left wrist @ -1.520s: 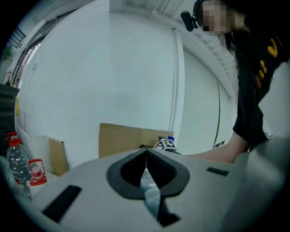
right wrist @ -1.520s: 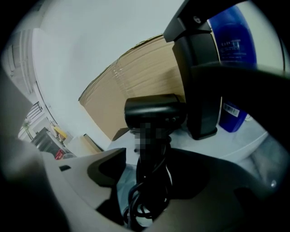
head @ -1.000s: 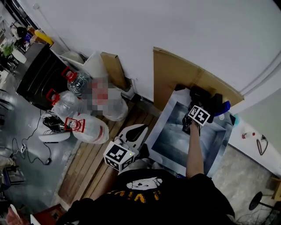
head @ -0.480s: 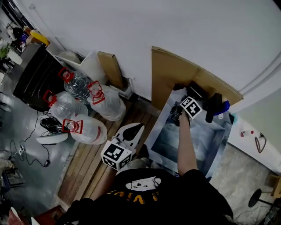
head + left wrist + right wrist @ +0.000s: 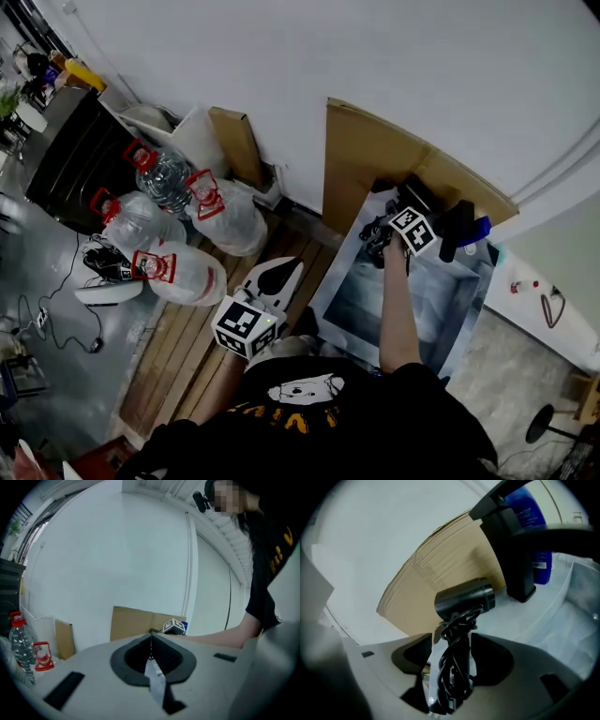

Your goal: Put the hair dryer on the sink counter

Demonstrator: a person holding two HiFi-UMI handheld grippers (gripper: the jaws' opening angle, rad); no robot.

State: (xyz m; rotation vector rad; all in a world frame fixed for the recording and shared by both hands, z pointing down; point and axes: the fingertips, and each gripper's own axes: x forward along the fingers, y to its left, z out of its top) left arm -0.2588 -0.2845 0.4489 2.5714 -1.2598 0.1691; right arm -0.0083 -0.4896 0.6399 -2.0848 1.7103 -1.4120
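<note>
Currently a black hair dryer is seen in the right gripper view: short matte barrel on top, slightly tilted, with its black cord wound in loops around the handle. The handle sits between the jaws of the right gripper, which are opening. A pale gap is visible on the left side of the handle, so no firm clamp is read. The dryer is located at the back left corner of the sink counter, just in front of the leaning cardboard sheet and beside the black faucet. A blue bottle is seen behind the faucet.

The left gripper is held low and away from the sink, jaws together, nothing between them.

Hard to make out:
- the handle's lower end is covered by cord and jaws
- whether the dryer rests on the counter cannot be told
- in the head view it is mostly covered by the marker cube
- the faucet's top is cut off
- the bottle's label print is too small to read
</note>
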